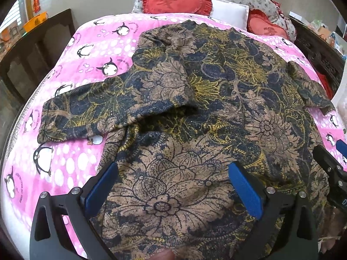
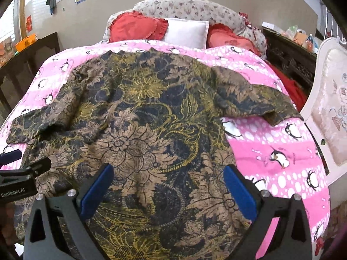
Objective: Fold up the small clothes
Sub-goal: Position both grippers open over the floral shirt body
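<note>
The floral shirt (image 2: 138, 112) lies spread on the bed, its long axis running from the hem nearest the cameras up to the collar, which points toward the white pillow (image 2: 186, 30). Its sleeves reach out sideways: the one on the left side is folded partly back over the body, the other lies flat toward the cream chair (image 2: 331, 117). The cloth is a dark navy ground printed with large tan flowers and yellow leaves, somewhat rumpled, with a scalloped collar edge.

The left gripper (image 1: 173, 186) hovers over the hem, its blue fingers (image 1: 245, 186) spread wide with nothing between them but shirt below. The right gripper (image 2: 167, 188) is likewise spread wide above the hem, holding nothing.

Under the shirt is a pink penguin blanket (image 2: 277, 151) with white dots. Either side of the white pillow sit red heart cushions (image 2: 134, 26), and behind it a flowered headboard (image 2: 186, 6). Dark wooden furniture (image 1: 43, 41) stands to the left of the pillow, along a beige wall.
</note>
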`<state>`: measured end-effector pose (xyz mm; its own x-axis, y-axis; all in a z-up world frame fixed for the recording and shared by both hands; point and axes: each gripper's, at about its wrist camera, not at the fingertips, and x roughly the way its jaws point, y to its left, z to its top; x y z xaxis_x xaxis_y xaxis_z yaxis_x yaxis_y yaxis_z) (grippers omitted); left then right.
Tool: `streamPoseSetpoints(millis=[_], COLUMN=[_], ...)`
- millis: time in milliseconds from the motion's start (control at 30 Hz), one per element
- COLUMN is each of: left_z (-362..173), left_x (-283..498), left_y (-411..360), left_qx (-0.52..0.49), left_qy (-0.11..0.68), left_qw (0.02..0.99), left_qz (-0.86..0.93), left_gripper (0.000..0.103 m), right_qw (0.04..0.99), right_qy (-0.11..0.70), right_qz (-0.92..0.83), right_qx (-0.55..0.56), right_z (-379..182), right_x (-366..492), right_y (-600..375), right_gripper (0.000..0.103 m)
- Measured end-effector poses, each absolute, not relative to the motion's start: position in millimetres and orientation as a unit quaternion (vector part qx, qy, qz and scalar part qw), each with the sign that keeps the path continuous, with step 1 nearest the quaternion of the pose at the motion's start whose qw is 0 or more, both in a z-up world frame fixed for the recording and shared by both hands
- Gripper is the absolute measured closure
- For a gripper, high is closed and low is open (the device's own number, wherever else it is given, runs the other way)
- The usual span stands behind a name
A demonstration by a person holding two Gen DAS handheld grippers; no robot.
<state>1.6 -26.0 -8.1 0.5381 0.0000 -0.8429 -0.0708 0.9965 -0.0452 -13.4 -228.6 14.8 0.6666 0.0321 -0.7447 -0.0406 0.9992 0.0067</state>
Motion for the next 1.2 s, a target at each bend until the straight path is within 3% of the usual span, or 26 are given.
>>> streamPoseSetpoints(millis=[567, 800, 1200], left_z=[-17.6, -10.2, -24.2], left_x=[5.0, 2.1, 13.4], left_y=[-28.2, -36.8, -47.1], left_qx=[-0.035, -0.035, 0.001], left_qy=[0.486, 0.43, 0.467], left_qw=[0.873, 0.902, 0.884], left_qz=[0.022, -0.02, -0.034], left_gripper=[0.016, 0.016, 0.016], right_qw=[0.907, 0.903, 0.903], right_qy=[0.42, 0.42, 0.423], right_qz=[-0.008, -0.059, -0.047], right_qx=[-0.034, -0.061, -0.057], right_z=[9.0, 8.6, 8.0], right_x=[-6.5, -4.6, -3.4], right_y=[-219.3, -224.4, -228.4], right_gripper=[0.0, 0.0, 0.0])
